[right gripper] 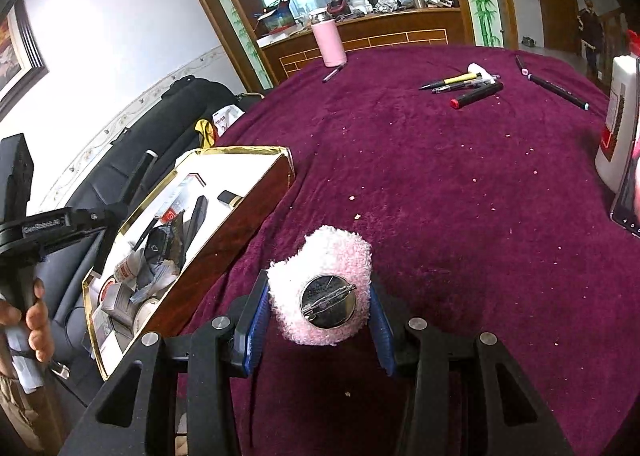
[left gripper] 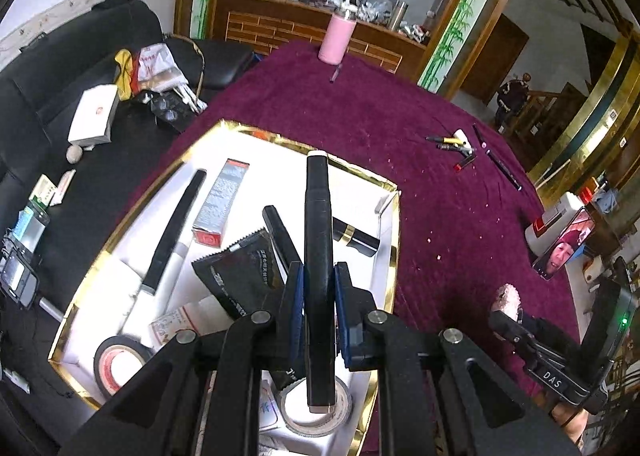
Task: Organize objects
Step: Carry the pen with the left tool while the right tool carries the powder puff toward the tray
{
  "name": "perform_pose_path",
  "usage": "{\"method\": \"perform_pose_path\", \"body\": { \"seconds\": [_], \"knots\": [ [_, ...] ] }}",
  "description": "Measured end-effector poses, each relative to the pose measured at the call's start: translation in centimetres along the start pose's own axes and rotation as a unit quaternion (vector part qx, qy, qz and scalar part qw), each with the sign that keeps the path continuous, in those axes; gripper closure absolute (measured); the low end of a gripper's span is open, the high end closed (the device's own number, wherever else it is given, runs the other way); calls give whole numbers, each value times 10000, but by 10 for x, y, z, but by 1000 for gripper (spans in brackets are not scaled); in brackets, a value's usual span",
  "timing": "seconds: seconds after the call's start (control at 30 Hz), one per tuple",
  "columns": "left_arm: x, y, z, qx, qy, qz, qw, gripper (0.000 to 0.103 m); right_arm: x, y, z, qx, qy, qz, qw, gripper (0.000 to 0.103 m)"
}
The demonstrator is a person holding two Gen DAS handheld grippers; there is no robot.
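Clearly the two held things will handle very differently: the black marker (left gripper: pixel 318 256) looks stiff, smooth and light, so a pinch across its barrel near the middle should keep it from swinging, though the slick surface could slip if tilted; the pink fluffy brooch (right gripper: pixel 320 292), with its round metal pin back facing the camera, looks soft and compressible, best taken across the plush sides and away from the pin. The left hand-held gripper (left gripper: pixel 318 296) is pressed together on the marker, which stands along its fingers over the gold-rimmed box (left gripper: pixel 394 232), above the tape rolls, sachet and cartons lying inside. The right hand-held gripper (right gripper: pixel 320 320) pinches the brooch between its blue pads (right gripper: pixel 256 308), partway spread, above the purple table (right gripper: pixel 460 196) just right of the box. More pens (right gripper: pixel 464 86) lie well apart, near the table's far side.
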State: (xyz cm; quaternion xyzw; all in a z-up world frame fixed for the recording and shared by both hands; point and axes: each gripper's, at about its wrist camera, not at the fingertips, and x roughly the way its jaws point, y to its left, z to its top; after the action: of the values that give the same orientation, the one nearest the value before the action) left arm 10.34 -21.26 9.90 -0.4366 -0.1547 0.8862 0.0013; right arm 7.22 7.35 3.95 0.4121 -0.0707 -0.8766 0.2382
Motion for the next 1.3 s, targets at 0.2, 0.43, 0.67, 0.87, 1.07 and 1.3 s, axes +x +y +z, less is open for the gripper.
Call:
{"method": "perform_pose_path", "body": {
  "seconds": [0.2,0.43,0.67,0.87,1.07,1.3],
  "knots": [
    [30,6,6,-135,467,-222,9986,89,2,2,0,-42,31,-12,10000,54],
    [41,7,22,-184,484,-238,9984,89,1,-3,1,47,4,-89,9999,54],
    [47,3,17,-164,580,-300,9977,89,9,0,4,-5,78,-52,10000,54],
    [50,1,16,-140,606,-281,9977,89,14,1,4,-29,136,-20,9999,54],
    [55,4,19,-223,654,-255,9973,89,15,-1,7,10,115,-13,9999,54],
    [59,7,25,-243,684,-175,9972,89,20,-3,7,28,171,34,9998,54]
  ]
}}
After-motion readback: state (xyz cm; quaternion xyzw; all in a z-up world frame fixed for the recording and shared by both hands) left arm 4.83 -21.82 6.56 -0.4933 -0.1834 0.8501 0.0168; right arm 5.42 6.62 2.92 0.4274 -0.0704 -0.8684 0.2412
